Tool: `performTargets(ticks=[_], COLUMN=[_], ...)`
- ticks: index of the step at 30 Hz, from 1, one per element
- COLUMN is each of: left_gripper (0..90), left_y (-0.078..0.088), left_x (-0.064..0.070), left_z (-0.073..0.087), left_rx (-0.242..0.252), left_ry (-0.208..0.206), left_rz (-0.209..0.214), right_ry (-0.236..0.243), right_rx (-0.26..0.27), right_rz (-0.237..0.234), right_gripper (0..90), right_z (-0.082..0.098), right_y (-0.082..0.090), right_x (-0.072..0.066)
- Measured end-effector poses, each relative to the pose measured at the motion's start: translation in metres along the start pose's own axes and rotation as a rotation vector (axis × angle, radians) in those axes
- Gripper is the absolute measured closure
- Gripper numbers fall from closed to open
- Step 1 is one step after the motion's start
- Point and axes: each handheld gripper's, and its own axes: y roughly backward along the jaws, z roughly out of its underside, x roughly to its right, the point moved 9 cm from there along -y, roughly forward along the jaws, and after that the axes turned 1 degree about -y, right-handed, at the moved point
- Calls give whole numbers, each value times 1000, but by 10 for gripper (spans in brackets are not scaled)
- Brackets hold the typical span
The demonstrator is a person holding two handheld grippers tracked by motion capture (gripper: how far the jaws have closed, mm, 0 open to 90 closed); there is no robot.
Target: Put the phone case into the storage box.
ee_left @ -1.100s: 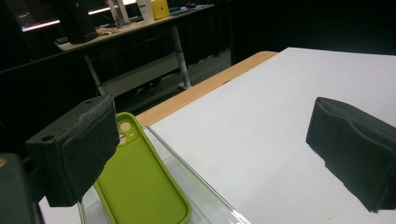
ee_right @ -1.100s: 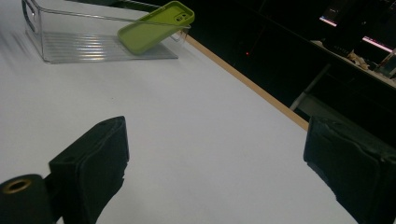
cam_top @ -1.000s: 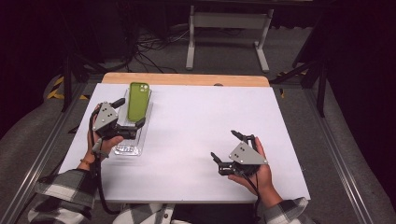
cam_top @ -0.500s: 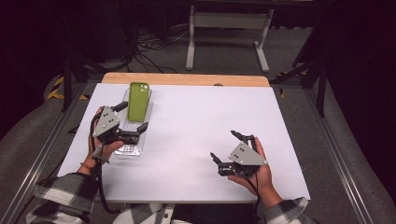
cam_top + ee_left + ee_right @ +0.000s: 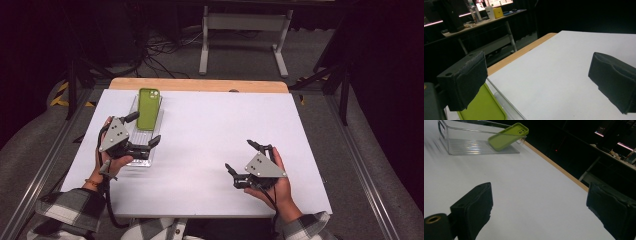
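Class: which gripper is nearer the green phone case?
Left. The left gripper hovers open beside the green phone case in the clear tray; the right gripper sits open far across the table.

A lime-green phone case [image 5: 148, 108] lay slanted in a clear plastic tray [image 5: 134, 108], its camera end propped up on the tray's far rim. The tray sat at the white table's [image 5: 210, 140] far left.

No legible text anywhere. Green phone case [image 5: 148, 108] and clear tray [image 5: 133, 114]: no markings readable. Far-left bench in the left gripper view has a yellow box [image 5: 498, 12] and lit screens [image 5: 499, 2], print too small and blurred to read.
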Motion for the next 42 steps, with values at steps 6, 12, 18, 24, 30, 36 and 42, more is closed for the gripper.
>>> performTargets(ticks=[6, 12, 18, 24, 30, 36, 42], left_gripper=[26, 26, 26, 25, 25, 25, 27], left_y=[1, 3, 4, 6, 6, 6, 6], left_x=[8, 16, 24, 32, 38, 46, 53], left_z=[-2, -3, -5, -5, -5, -3, 0], left_rx=[6, 9, 18, 23, 30, 27, 19], left_ry=[-5, -19, -23, -30, -36, -40, -51], left_rz=[14, 26, 39, 49, 50, 64, 73], right_ry=[3, 5, 5, 5, 2, 5, 2], right_rx=[4, 8, 9, 8, 10, 12, 16], right_rz=[-2, -1, -3, -3, -3, -2, -4], right_gripper=[75, 75, 75, 75, 75, 75, 75], right_z=[-1, -1, -1, -2, -1, -1, -2], right_y=[1, 1, 1, 2, 3, 3, 4], right_x=[-1, 0, -1, -1, 0, 0, -1])
